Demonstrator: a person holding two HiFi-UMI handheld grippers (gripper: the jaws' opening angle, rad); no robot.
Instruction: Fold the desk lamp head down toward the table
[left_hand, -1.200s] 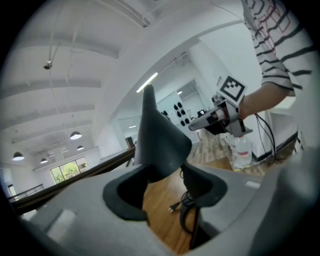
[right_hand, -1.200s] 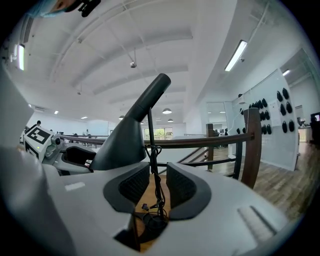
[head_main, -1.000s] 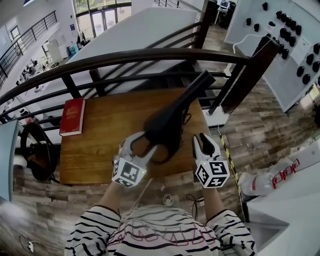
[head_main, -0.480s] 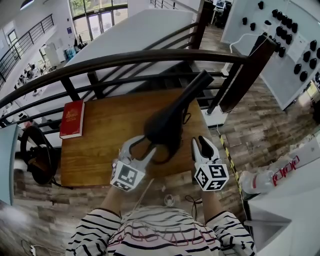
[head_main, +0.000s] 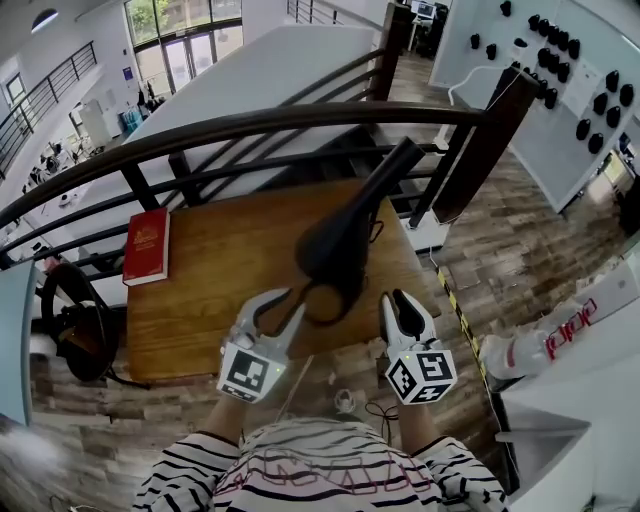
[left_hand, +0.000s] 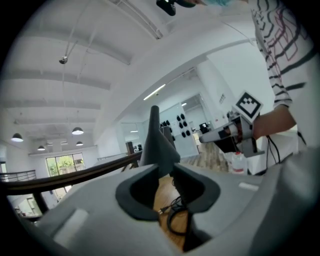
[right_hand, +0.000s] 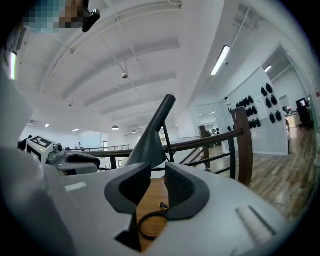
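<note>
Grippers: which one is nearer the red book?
The left gripper: the red book lies on its side of the lamp, the right gripper on the other. Both have just been closing their jaws, with nothing between.

- The left gripper (head_main: 286, 300) points level and away from the body, with its marker cube (head_main: 250, 372) at the rear. Its jaws have just been closing and now stand narrowly apart, with nothing between the pads (left_hand: 137, 196).
- The right gripper (head_main: 397, 298) lies level alongside, well apart from the left. Its jaws have also just been closing, leaving a slim gap that holds nothing.
- The left forearm (head_main: 226, 416) and right forearm (head_main: 412, 422) reach forward out of striped sleeves (head_main: 180, 470).
</note>
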